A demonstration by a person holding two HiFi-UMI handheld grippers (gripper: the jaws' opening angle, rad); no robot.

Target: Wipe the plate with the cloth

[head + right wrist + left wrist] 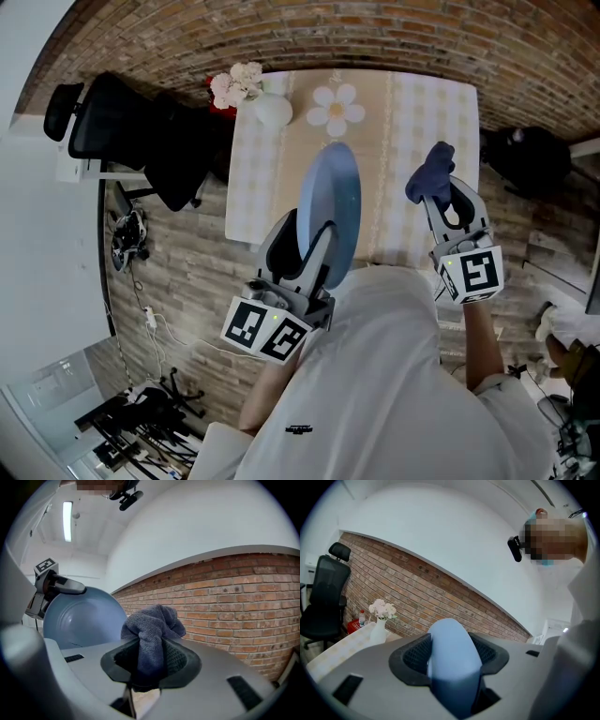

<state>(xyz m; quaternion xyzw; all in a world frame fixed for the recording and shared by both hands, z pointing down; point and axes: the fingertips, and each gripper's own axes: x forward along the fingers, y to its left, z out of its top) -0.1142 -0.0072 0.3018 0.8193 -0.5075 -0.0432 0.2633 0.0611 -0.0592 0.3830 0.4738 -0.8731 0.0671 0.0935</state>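
A pale blue plate (333,211) stands on edge above the table, held by its rim in my left gripper (314,246), which is shut on it. In the left gripper view the plate (452,656) fills the gap between the jaws edge-on. My right gripper (441,199) is shut on a bunched dark blue cloth (429,174), held to the right of the plate and apart from it. In the right gripper view the cloth (152,637) sticks up between the jaws, with the plate's hollow face (82,618) at the left.
A table with a checked cloth (258,169) lies below, bearing a white vase of pink flowers (251,94) and a flower-shaped mat (336,108). A black office chair (131,131) stands at its left. A brick wall (281,33) runs behind.
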